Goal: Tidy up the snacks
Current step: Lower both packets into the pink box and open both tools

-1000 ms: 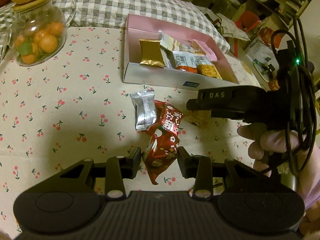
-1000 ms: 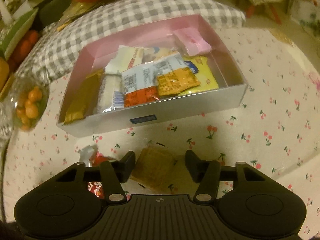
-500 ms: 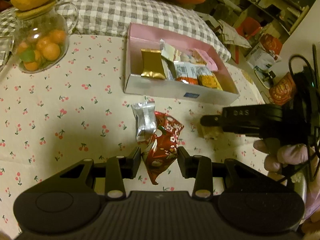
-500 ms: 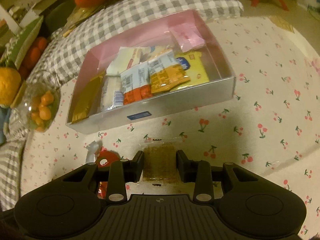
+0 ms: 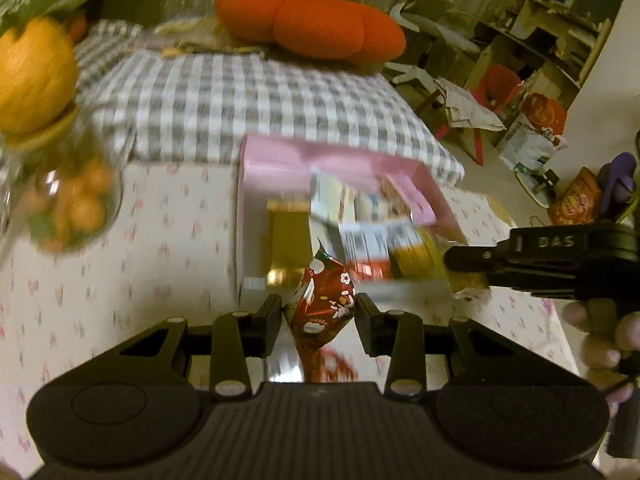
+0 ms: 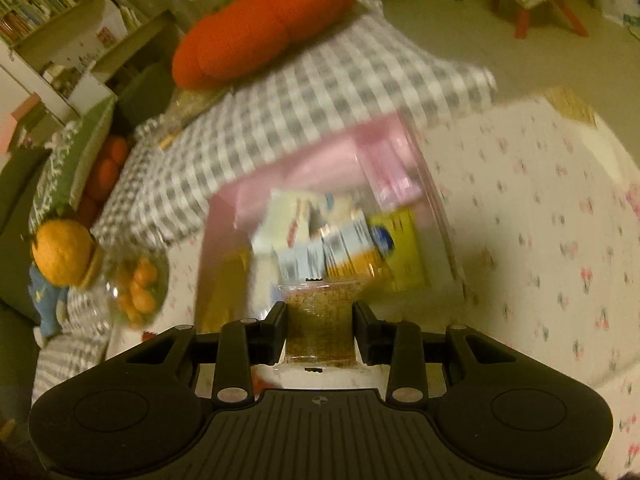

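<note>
My left gripper [image 5: 319, 314] is clamped on a red snack packet [image 5: 323, 305], pinched between both jaws. My right gripper [image 6: 320, 322] squeezes a clear packet of brown snack [image 6: 320, 322] the same way. Just ahead of both sets of jaws sits the pink box [image 5: 280, 164], already holding several snack packets.

black ribbed gripper [image 5: 318, 316], "DAS" marking

Two wrist fisheyes, both angled down over the tabletop.
Each looks forward along its own fingers, close above the cherry-print cloth [image 5: 100, 280]; both share the pink box [image 5: 280, 160] [image 6: 320, 160] at 12 o'clock, though blurred, apparently nearby.
</note>
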`<action>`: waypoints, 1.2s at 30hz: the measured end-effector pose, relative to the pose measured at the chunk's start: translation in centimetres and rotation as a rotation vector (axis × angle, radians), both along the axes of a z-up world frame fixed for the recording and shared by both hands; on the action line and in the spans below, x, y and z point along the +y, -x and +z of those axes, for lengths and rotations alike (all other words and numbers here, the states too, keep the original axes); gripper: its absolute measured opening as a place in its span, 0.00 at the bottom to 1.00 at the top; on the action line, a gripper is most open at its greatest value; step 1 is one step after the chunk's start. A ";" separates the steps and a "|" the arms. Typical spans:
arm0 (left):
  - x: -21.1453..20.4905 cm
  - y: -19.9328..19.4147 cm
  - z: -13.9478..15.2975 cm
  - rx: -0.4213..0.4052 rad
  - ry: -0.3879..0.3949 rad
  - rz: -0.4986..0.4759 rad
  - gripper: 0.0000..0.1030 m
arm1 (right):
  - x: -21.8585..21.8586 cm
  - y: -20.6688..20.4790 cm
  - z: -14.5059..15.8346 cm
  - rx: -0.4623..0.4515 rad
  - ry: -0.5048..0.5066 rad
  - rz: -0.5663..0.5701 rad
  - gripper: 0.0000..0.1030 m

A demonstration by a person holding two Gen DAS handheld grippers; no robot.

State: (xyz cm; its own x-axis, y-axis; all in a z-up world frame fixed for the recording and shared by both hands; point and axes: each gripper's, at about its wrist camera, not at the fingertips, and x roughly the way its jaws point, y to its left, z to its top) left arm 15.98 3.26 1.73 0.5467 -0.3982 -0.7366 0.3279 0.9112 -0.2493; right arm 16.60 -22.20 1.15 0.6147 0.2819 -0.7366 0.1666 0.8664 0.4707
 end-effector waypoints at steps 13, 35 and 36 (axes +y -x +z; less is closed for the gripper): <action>-3.1 -6.6 -1.2 -0.062 -0.069 0.018 0.35 | -0.9 -7.3 -1.9 -0.011 0.077 -0.037 0.33; -3.3 -5.8 -0.9 -0.094 -0.066 0.029 0.79 | 0.1 -6.2 -1.0 -0.067 0.160 0.016 0.70; -3.0 -5.5 -0.7 -0.092 -0.057 0.036 0.81 | 0.1 -5.8 -0.8 -0.069 0.162 0.019 0.70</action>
